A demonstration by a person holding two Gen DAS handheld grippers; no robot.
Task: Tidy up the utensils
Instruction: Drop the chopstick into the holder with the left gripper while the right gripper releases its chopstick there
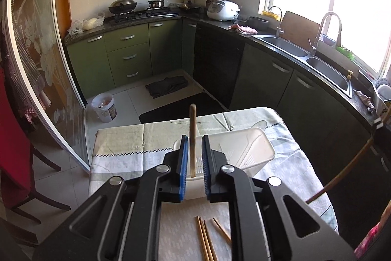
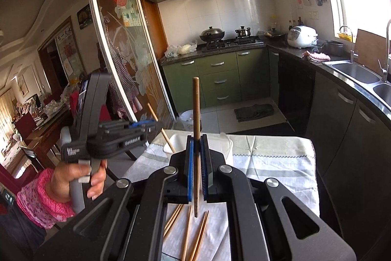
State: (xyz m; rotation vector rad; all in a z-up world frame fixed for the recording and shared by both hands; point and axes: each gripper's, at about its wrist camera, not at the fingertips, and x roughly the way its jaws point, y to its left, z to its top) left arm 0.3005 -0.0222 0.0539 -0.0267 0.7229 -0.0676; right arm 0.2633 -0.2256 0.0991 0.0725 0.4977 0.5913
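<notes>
Chopsticks (image 1: 206,240), several of them loose, lie on the pale woven mat at the near end of the table (image 1: 122,141) in the left wrist view, just below the left hand-held gripper (image 1: 195,158). Its blue-padded jaws stand narrowly apart, and a single wooden chopstick (image 1: 192,138) rises between them, its lower end inside the white plastic utensil holder (image 1: 254,151) that rests on the pale green tablecloth. The stick seems to touch neither pad. At the right edge a long wooden stick (image 1: 342,175) slants across, with part of the other tool above it.

In the right wrist view, the right hand-held gripper (image 2: 197,163) is clamped on an upright dark wooden chopstick (image 2: 196,114), whose lower tip hangs just above the loose chopsticks (image 2: 190,234) on the mat. The white holder (image 2: 176,141) sits beyond the jaws on the table (image 2: 273,151). To the left, the person's left hand (image 2: 73,177), in a pink sleeve, grips the handle of the left hand-held gripper (image 2: 156,125), near a light wooden chopstick (image 2: 160,129) that leans into the holder.
</notes>
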